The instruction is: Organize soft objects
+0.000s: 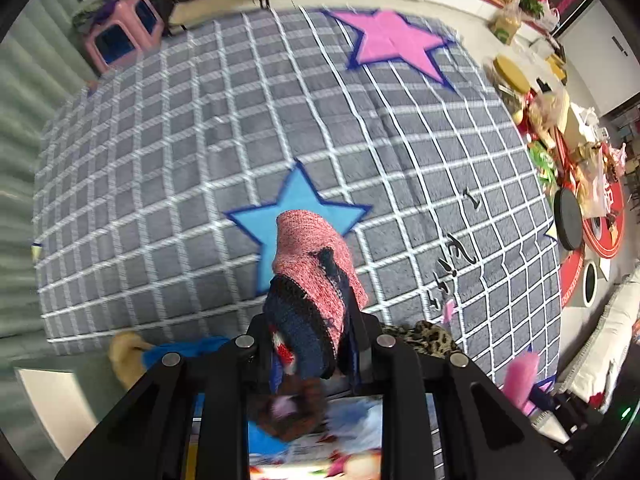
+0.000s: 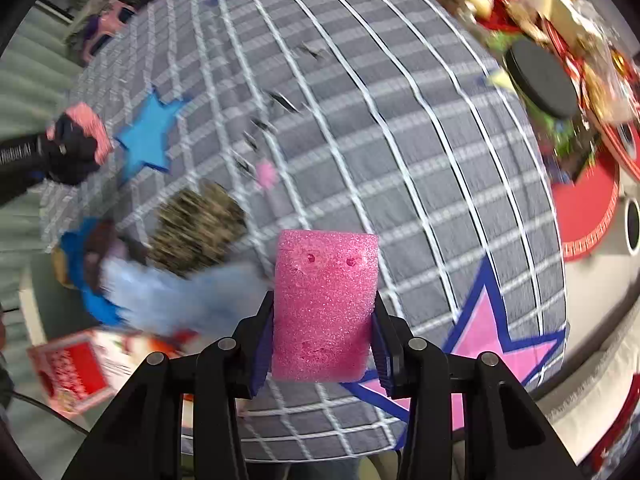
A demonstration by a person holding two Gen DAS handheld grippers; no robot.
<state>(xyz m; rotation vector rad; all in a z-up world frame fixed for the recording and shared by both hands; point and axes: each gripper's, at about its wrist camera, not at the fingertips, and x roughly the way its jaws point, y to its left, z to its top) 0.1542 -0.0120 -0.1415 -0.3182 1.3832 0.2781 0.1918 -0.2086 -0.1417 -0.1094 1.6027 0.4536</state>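
Observation:
My left gripper (image 1: 310, 328) is shut on a knitted pink and navy sock (image 1: 316, 272), held above a grey checked rug (image 1: 200, 160) near a blue star. My right gripper (image 2: 322, 336) is shut on a pink foam sponge block (image 2: 324, 308), held above the same rug (image 2: 400, 160). In the right wrist view the left gripper with the sock (image 2: 78, 136) is at the far left. A pile of soft things lies at the rug's near edge: a leopard-print cloth (image 2: 196, 224), a light blue fluffy item (image 2: 180, 292) and a blue plush toy (image 2: 88, 276).
A red and white box (image 2: 72, 372) lies by the pile. A pink stool (image 1: 120, 32) stands at the rug's far corner. Cluttered goods, a black round disc (image 2: 540, 76) and red mats (image 2: 584, 208) line the rug's right side. A small pink scrap (image 2: 266, 174) lies on the rug.

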